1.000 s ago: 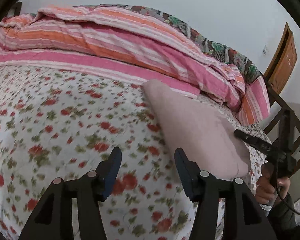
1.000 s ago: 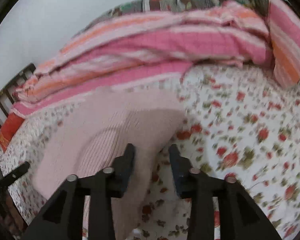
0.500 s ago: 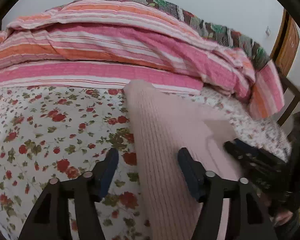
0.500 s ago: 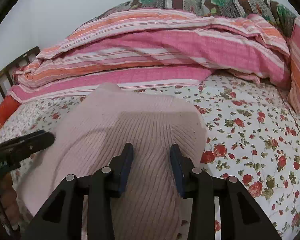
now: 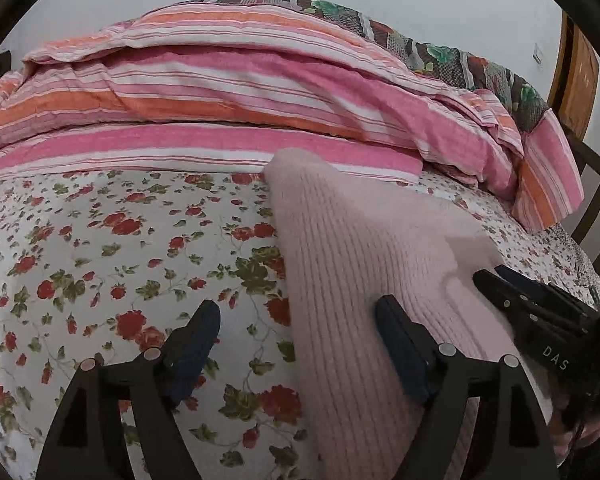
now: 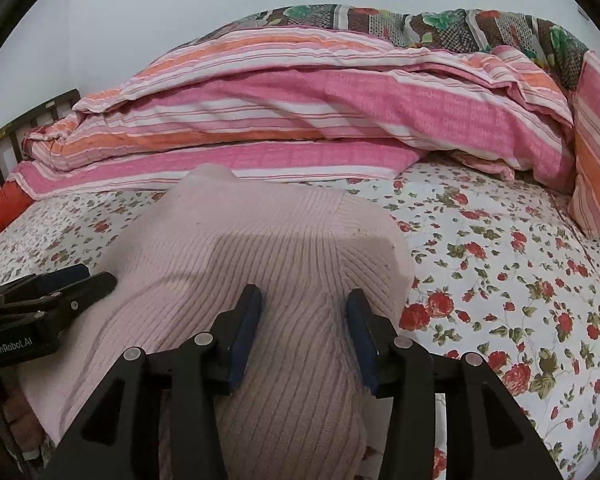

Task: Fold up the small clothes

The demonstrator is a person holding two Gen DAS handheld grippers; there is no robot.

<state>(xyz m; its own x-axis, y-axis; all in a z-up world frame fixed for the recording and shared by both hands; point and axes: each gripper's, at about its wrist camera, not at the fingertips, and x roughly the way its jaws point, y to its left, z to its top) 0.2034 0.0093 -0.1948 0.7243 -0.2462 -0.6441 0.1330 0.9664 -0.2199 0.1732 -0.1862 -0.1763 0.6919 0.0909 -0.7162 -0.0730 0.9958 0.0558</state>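
A pale pink ribbed knit garment (image 5: 352,264) lies on the floral bedsheet (image 5: 100,248); it also shows in the right wrist view (image 6: 260,248). My left gripper (image 5: 300,320) is open, straddling the garment's left edge near its near end. My right gripper (image 6: 304,308) is open, with its jaws over the garment's near right part. Each gripper shows in the other's view: the right one (image 5: 528,300) over the garment's right side, the left one (image 6: 56,284) at its left side.
A rolled pink and orange striped quilt (image 6: 320,112) lies along the far side of the bed, with a patterned blanket (image 6: 440,24) behind it. A dark wooden bed frame (image 5: 596,196) stands at the right, a wooden door (image 5: 576,80) beyond.
Both grippers have moved in over the pink garment. The left gripper swung right, so the garment now sits between and past its jaws. The right view has steadied.
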